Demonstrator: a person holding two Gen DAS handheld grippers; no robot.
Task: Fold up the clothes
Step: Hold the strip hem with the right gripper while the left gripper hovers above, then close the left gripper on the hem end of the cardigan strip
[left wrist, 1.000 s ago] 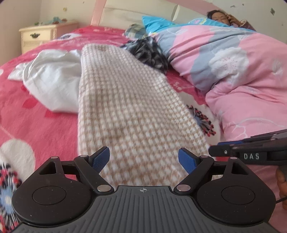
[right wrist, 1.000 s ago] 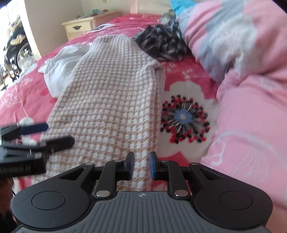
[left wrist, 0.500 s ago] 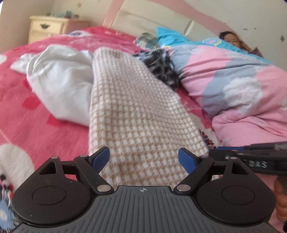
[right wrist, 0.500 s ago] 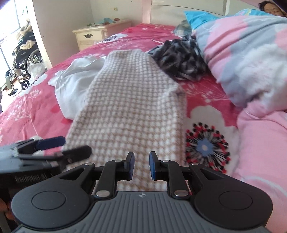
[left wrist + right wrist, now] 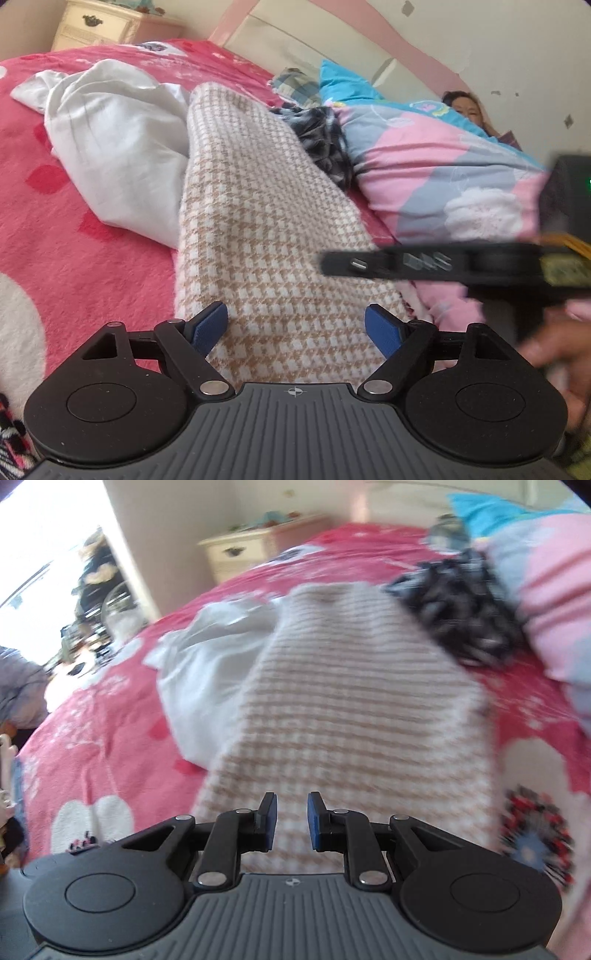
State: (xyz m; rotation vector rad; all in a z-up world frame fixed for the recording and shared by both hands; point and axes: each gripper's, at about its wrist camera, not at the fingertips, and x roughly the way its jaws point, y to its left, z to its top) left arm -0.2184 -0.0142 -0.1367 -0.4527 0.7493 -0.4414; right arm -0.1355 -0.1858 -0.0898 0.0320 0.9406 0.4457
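Jaws on the left gripper [image 5: 295,326] stand wide with nothing clamped, its two blue ribbed pads straddling the near end of the houndstooth garment [image 5: 258,229]; jaws on the right gripper [image 5: 290,821] are narrow, a slim gap between their blue pads, nothing pinched, hovering over the same near end. Largest in view is the bed [image 5: 74,258], covered in a fleecy pink-red spread with big white blossoms and one dark spiky flower print. A puffy quilt [image 5: 424,177] in pink, grey and turquoise patches is heaped along its right side, and a person lies behind it, mostly hidden. One houndstooth garment, a thick woven beige-and-white cloth folded into a long narrow strip, runs down the middle of the bed from the grippers toward the headboard [image 5: 332,44]. One white garment [image 5: 122,155], thin, smooth and crumpled, lies touching the strip's left edge. One dark plaid garment [image 5: 325,144] is bunched between the strip's far right side and the quilt. A cream nightstand [image 5: 99,26] with a dark drawer pull stands at the far left corner, cut off by the frame. In the left wrist view the right gripper crosses from the right as a blurred black bar, its lettering unreadable, with a blurred hand [image 5: 561,350] below it. The right wrist view is motion-smeared throughout, so the weave reads as stripes and the bright doorway area at left cannot be made out.
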